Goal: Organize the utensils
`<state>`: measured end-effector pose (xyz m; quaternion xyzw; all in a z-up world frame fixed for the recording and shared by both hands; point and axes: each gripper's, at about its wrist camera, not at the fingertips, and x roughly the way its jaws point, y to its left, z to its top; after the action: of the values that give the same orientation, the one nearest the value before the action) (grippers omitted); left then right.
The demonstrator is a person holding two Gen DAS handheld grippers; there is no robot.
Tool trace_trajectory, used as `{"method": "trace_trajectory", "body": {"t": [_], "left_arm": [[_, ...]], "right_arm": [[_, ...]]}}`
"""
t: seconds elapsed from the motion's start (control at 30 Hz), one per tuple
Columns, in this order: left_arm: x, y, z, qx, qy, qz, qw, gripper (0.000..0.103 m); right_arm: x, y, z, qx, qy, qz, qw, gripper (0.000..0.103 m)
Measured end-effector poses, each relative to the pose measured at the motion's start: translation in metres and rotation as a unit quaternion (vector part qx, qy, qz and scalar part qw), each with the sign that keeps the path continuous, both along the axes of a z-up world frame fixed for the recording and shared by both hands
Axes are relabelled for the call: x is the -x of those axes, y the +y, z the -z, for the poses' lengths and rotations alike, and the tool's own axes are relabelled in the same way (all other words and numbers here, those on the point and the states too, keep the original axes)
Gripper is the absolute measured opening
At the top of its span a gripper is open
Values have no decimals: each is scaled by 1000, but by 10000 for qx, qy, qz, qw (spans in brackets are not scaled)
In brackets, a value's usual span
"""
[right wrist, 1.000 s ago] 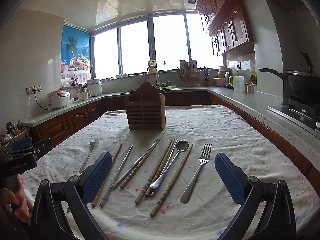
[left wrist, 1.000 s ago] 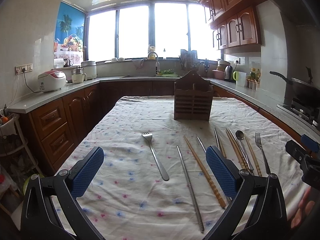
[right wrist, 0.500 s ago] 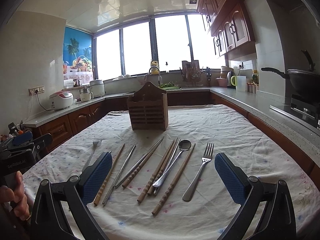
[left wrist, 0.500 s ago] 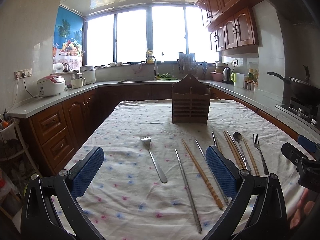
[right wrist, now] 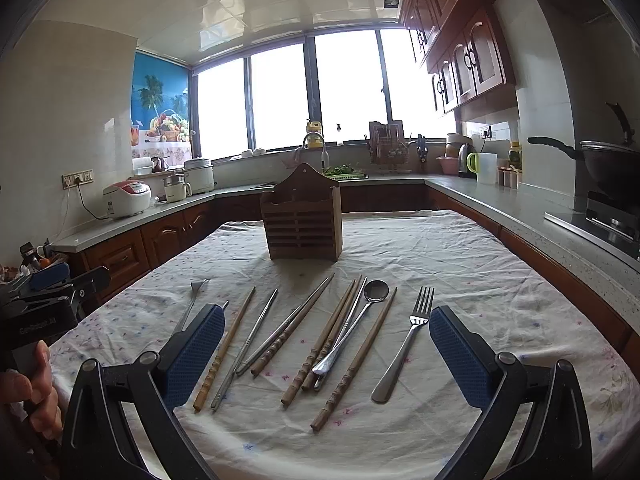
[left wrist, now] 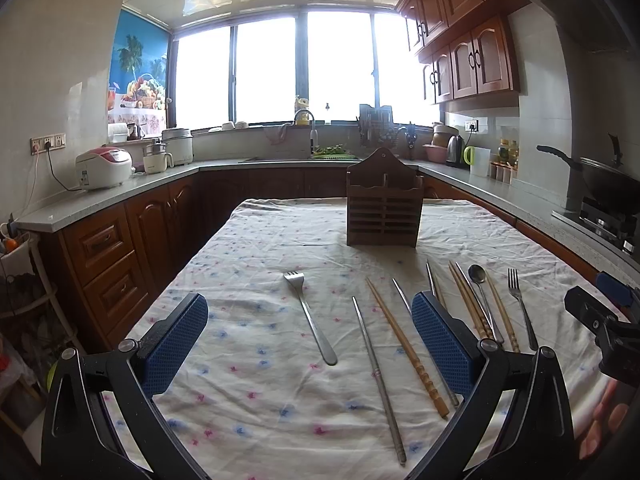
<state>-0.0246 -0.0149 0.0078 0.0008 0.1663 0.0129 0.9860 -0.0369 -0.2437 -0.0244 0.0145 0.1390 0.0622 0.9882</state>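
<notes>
A brown slatted wooden utensil holder (left wrist: 384,210) (right wrist: 304,220) stands upright mid-table. Utensils lie loose on the cloth in front of it: a fork (left wrist: 310,316) on the left, metal chopsticks (left wrist: 378,372), wooden chopsticks (left wrist: 406,346) (right wrist: 338,338), a spoon (right wrist: 352,326) (left wrist: 478,280) and a second fork (right wrist: 406,342) (left wrist: 520,304) on the right. My left gripper (left wrist: 310,340) is open and empty, above the left fork. My right gripper (right wrist: 326,352) is open and empty, above the chopsticks and spoon.
The table carries a white floral cloth (left wrist: 260,380). Wooden cabinets and grey counters ring the room, with a rice cooker (left wrist: 104,168) at left and a wok (left wrist: 608,178) on the stove at right. The other hand's gripper shows at each view's edge (right wrist: 48,304).
Both grippers have drifted slightly over the table and stay open. The utensils and holder have not moved.
</notes>
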Motion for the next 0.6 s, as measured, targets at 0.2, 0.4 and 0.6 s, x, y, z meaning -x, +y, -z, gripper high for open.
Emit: {"method": "trace_trajectory", "body": {"t": [0.2, 0.4, 0.6], "left_arm": [[0, 0, 0, -4, -1, 3, 10000, 103], [0, 1, 1, 25, 8, 8, 10000, 103], [-1, 2, 2, 32, 12, 5, 10000, 103]], "right_arm": [[1, 1, 0, 5, -26, -24, 10000, 103], [2, 1, -1, -7, -43, -23, 10000, 103], [2, 1, -1, -7, -41, -31, 10000, 103]]}}
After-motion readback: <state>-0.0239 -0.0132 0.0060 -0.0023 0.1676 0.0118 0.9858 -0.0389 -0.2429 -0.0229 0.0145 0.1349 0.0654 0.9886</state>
